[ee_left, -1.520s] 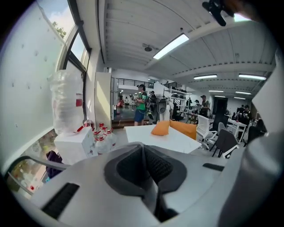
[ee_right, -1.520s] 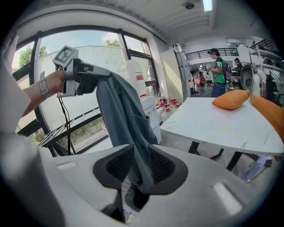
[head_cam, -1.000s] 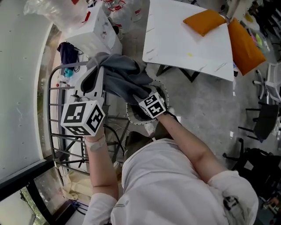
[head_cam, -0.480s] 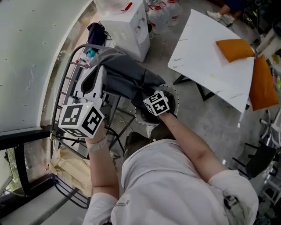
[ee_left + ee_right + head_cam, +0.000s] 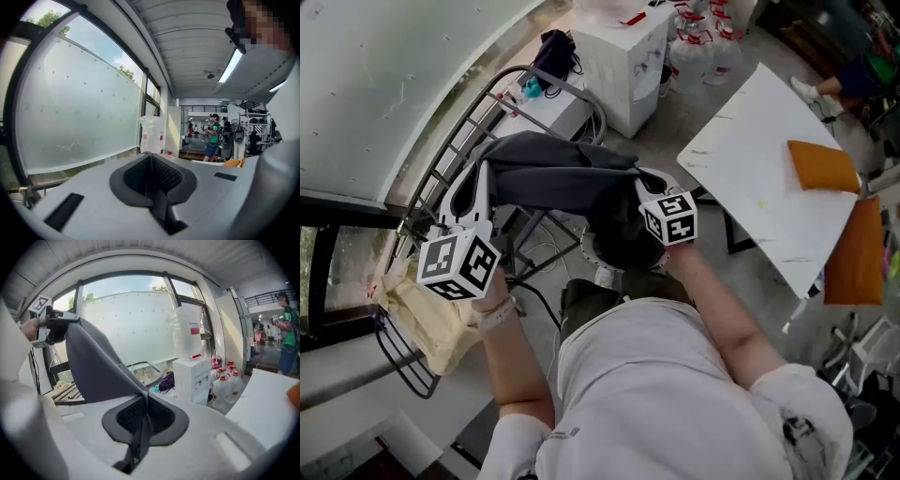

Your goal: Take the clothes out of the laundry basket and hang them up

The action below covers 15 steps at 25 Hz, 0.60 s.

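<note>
The grey garment [image 5: 553, 183], judged soft, light and limp, is stretched between the closed fingers of the left gripper [image 5: 478, 178] and right gripper [image 5: 644, 180]; its edges are best gripped.

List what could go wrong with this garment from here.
The left gripper and right gripper each pinch only a thin edge of the grey garment; stretched between them, it could slip free. Its loose lower part hangs above the drying rack and might snag on a bar.
</note>
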Tool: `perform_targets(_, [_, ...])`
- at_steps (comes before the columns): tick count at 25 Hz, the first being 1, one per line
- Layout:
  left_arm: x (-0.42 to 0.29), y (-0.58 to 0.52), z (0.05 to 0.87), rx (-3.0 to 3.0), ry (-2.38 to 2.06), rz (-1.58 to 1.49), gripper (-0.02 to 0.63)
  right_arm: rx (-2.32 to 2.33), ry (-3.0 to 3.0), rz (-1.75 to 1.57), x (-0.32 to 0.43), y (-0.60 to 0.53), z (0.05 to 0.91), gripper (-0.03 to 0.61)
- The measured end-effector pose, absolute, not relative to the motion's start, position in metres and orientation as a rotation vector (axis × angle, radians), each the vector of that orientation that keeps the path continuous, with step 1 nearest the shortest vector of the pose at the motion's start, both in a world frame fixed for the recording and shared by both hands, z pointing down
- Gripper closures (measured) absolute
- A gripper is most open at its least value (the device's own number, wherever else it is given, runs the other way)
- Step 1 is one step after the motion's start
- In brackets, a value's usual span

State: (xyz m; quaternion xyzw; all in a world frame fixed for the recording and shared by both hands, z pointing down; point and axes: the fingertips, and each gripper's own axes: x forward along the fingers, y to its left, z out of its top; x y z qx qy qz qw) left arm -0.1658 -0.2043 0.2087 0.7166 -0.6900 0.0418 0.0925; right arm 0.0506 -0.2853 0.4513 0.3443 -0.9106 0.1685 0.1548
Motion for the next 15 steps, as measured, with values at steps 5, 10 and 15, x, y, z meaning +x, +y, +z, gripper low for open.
perform_targets(5, [-0.178,-0.149,0.217,1.944,-2.215,0.082,0.599,0.972,-2.719,0.326,0.06,-0.3,0.386,0.565])
perform_targets(10, [-0.182,-0.084,0.242,1.754,-2.35,0.078,0.598,0.898,-2.853,0.216,0.046,-0.293,0.327,0.565])
perform_targets(15, [-0.183,-0.025,0.272,1.607,-2.439,0.093,0.598,0.809,-2.908,0.066,0.023,-0.268,0.301,0.566])
